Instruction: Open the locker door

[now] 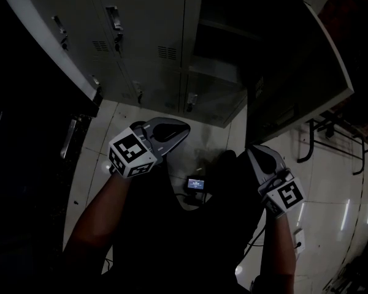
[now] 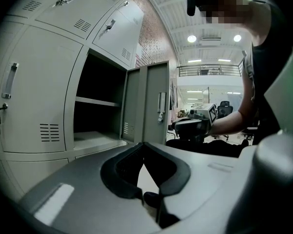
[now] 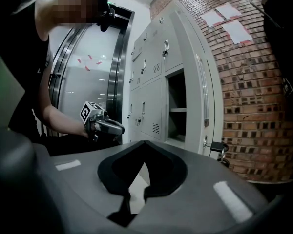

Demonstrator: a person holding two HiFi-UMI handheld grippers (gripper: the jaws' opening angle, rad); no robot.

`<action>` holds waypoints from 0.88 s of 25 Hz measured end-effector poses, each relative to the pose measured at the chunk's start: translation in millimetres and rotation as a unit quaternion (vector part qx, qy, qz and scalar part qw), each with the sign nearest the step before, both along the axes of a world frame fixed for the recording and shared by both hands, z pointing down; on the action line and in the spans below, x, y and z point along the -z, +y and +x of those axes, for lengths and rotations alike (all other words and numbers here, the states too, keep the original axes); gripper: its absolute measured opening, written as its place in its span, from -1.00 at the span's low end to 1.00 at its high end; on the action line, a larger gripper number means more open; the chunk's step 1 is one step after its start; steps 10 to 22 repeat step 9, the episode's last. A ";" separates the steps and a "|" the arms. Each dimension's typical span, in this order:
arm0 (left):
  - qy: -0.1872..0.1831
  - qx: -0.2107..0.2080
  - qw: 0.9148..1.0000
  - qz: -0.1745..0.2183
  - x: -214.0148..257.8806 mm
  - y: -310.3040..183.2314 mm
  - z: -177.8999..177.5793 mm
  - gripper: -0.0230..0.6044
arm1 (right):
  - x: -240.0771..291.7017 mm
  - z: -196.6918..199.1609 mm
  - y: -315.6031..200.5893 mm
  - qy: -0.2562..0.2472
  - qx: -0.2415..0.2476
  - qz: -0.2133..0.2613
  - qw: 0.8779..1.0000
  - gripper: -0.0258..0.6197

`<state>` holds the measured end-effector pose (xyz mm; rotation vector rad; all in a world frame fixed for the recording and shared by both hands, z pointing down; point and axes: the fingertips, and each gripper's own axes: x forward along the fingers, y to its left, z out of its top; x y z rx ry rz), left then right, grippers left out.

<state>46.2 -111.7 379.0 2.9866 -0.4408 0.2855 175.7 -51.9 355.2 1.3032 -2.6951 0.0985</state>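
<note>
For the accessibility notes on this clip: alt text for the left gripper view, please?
A grey locker door hangs open beside a dark compartment with one shelf. The left gripper is in the foreground, jaws shut and empty.

You're holding the left gripper (image 1: 173,131) and right gripper (image 1: 256,157) low over the tiled floor (image 1: 331,195), both pointing toward the lockers (image 1: 141,54), where one door (image 1: 303,72) is standing open.
</note>
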 end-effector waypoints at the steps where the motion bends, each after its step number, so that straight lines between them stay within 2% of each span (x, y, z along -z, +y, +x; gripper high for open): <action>1: 0.000 0.000 1.000 0.000 0.0 0.0 -0.1 -0.89 | 0.0 -0.3 0.1 0.001 0.000 0.001 1.000 -0.92; 22: 0.002 0.001 1.000 0.001 1.0 -0.9 -1.6 -0.89 | -0.1 -0.5 -0.1 0.004 -0.002 0.001 1.000 -0.92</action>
